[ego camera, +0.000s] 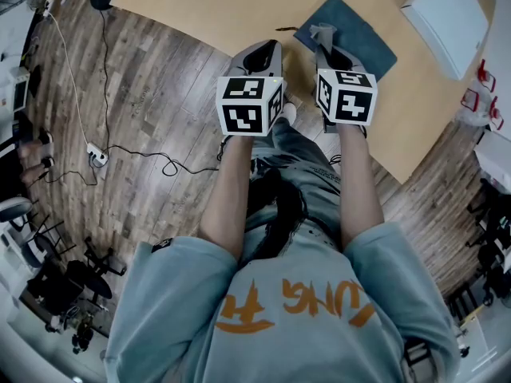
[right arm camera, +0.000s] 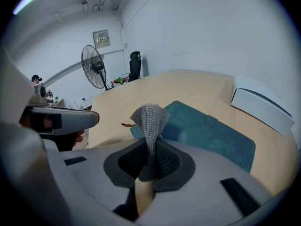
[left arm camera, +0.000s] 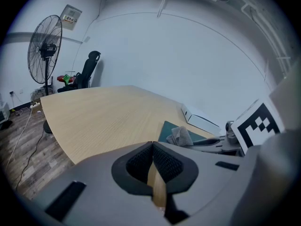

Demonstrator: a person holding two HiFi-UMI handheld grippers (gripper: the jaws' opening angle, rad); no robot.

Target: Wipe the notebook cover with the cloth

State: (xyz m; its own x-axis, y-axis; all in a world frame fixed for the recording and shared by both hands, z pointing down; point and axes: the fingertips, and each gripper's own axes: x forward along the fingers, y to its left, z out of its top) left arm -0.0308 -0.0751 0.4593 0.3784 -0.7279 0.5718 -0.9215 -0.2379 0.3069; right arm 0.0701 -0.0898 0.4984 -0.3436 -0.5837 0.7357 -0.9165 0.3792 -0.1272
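Observation:
A teal notebook [ego camera: 357,37] lies flat near the front edge of the tan table [ego camera: 223,6]. My right gripper [ego camera: 325,45] is shut on a grey waffle-weave cloth [right arm camera: 149,121], which sticks up from the jaws just short of the notebook's [right arm camera: 207,134] near corner. In the left gripper view the cloth [left arm camera: 180,135] hangs over the notebook [left arm camera: 167,130]. My left gripper [ego camera: 268,53] hovers beside the right one at the table's edge. Its jaws [left arm camera: 152,150] are shut with nothing between them.
A white box [ego camera: 445,16] rests on the table beyond the notebook [right arm camera: 258,105]. A standing fan [left arm camera: 45,51] and a black chair [left arm camera: 88,72] are past the table's far end. Cables and a power strip [ego camera: 96,155] lie on the wooden floor to the left.

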